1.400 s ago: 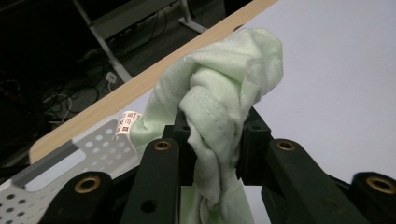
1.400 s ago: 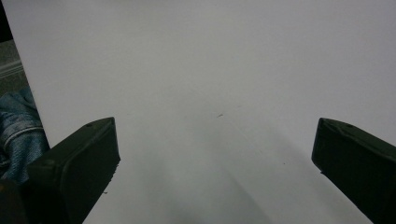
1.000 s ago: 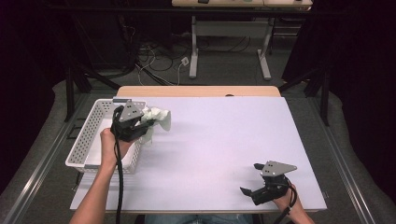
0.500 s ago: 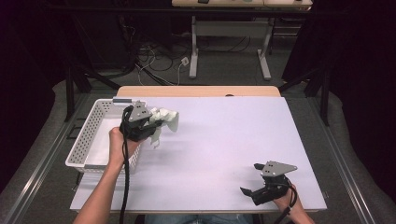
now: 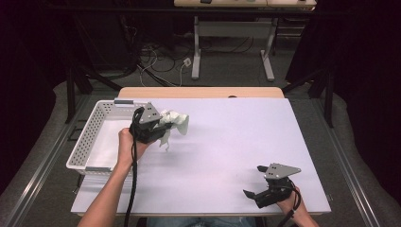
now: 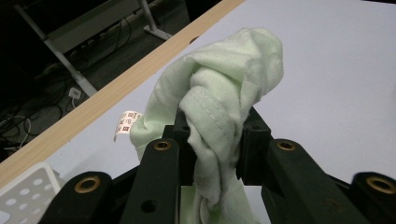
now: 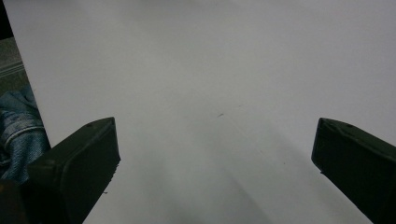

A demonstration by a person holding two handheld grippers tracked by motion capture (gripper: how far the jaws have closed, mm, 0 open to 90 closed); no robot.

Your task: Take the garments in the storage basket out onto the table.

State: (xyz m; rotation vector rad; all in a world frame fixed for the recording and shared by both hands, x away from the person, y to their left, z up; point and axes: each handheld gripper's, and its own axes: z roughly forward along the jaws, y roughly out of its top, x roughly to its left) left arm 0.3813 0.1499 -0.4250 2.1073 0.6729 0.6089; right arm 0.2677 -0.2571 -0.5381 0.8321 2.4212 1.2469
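Observation:
A pale green bunched garment [image 5: 172, 124] [image 6: 219, 98] with a small white label [image 6: 124, 124] hangs above the white table [image 5: 227, 142], just right of the basket. My left gripper [image 5: 161, 126] [image 6: 215, 144] is shut on it, the cloth squeezed between the two black jaws and spilling over them. Near the table's front right corner my right gripper [image 5: 250, 194] [image 7: 215, 149] rests low over the bare surface, jaws standing wide apart with nothing between them.
A white perforated basket [image 5: 94, 137] stands at the table's left edge, its inside bare. The table's wooden far edge [image 5: 198, 92] runs along the back. Beyond it are cables and a desk frame [image 5: 231, 42] on the floor.
My left gripper has carried the green garment rightward, from over the basket's rim out over the table. The right gripper has stayed where it was.

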